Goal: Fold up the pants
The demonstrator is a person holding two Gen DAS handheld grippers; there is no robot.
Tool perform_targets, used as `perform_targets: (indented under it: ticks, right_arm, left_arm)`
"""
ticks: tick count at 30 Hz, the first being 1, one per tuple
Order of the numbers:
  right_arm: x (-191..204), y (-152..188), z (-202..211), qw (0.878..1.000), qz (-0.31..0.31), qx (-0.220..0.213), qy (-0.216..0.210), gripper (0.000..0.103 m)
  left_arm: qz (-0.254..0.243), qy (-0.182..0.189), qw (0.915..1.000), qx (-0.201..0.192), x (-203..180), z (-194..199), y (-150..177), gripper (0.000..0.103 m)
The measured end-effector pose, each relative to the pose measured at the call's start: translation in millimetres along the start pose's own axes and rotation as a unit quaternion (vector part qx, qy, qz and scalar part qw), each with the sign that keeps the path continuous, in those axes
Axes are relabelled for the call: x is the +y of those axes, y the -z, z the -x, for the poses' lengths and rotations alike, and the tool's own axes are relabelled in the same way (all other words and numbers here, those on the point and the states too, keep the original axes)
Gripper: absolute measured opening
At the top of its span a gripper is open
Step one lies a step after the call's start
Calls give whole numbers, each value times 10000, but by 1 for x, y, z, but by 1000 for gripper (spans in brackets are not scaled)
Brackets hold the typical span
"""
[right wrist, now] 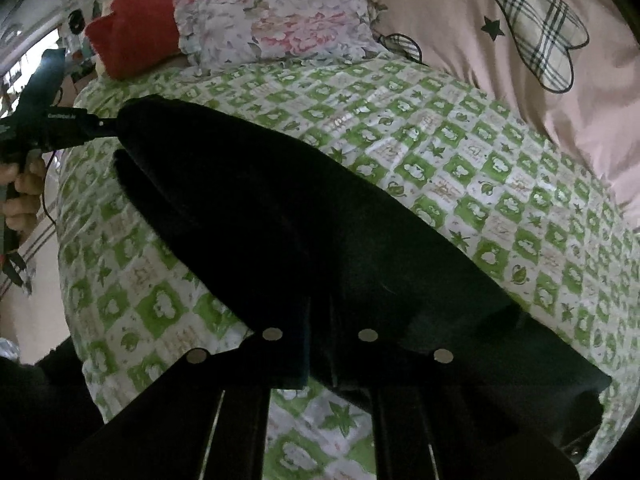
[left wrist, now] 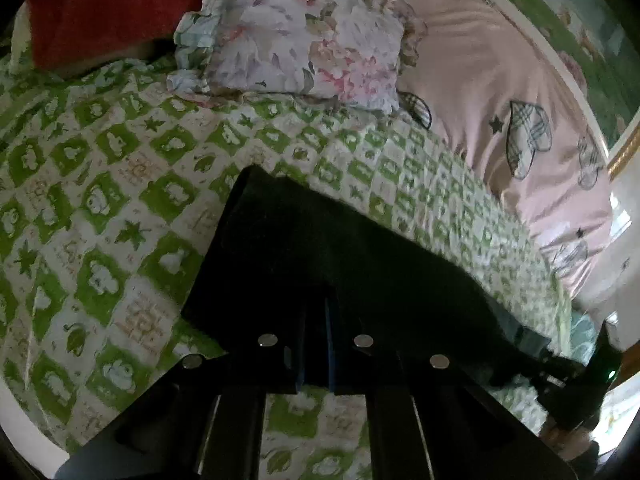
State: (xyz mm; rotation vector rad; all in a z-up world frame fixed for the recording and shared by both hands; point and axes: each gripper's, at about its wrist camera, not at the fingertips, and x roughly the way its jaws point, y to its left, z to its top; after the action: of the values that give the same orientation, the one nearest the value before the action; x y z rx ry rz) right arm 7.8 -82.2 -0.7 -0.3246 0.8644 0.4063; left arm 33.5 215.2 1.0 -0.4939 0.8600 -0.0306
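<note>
Black pants (left wrist: 320, 248) hang stretched between both grippers above a bed with a green-and-white patterned quilt (left wrist: 100, 200). My left gripper (left wrist: 316, 320) is shut on one end of the pants; its far corner droops over the quilt. My right gripper (right wrist: 318, 320) is shut on the other end of the pants (right wrist: 300, 220), which run up and left to the left gripper (right wrist: 100, 126), seen held in a hand. The right gripper also shows at the lower right of the left wrist view (left wrist: 560, 372).
A floral pillow (left wrist: 296, 32) and a red blanket (left wrist: 108, 4) lie at the head of the bed. A pink duvet with plaid hearts (right wrist: 520, 40) covers the right side. The quilt (right wrist: 460, 152) is wrinkled but open under the pants.
</note>
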Motion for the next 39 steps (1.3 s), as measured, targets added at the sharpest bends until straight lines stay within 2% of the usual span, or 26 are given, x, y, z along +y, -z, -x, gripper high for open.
perform_targets:
  ticks: [7,12,16,19,20,22,23,24,27,29,31,34,39]
  right_arm:
    - [9,13,-12,9993,206,323,31,7]
    - [11,18,-16,9989,222,404,18,7]
    - [13,20,-16,9988,245,422,20,6]
    - [13,20,-14,9989,252,405,6,6]
    - [13,20,-14,9989,242,398,0,6]
    - [12,20,-13,9990,219,392,-16,6]
    - [12,20,-13,9990,218,386,-13,6]
    - [13,20,-13,9990,212,381,-3,6]
    - [14,20,-13,9991,206,366,5,6]
    - [13,20,-13,9992,175,357,-7,6]
    - [12,20,-11,9994,121,324,-25,6]
    - [11,18,-6,9996,67,260,-70,6]
    - [11,17,7,9996,58,195,-211,6]
  left_arm:
    - [-247,-331,9988,261,9,-11,29,6]
    - [-150,-491,9983,292,25,-13,37,3]
    - [-75,-467,9985,288,31,-9,37,3]
    - [-19,-313,9991,293,30,-5,34,3]
    - [39,-240,9992,324,30,-5,32,5]
    - [171,-173,9989,398,29,-9,28,17]
    - [219,-180,9987,434,28,-12,26,30]
    - [267,-138,9983,495,26,-16,24,37]
    - [264,-168,9982,506,19,-24,20,41]
    - [252,-204,9983,478,15,-29,17,37]
    - [278,-246,9981,490,15,-35,14,9]
    - [404,-96,9982,424,18,-31,12,6]
    - [33,-163,9996,224,14,-10,16,4]
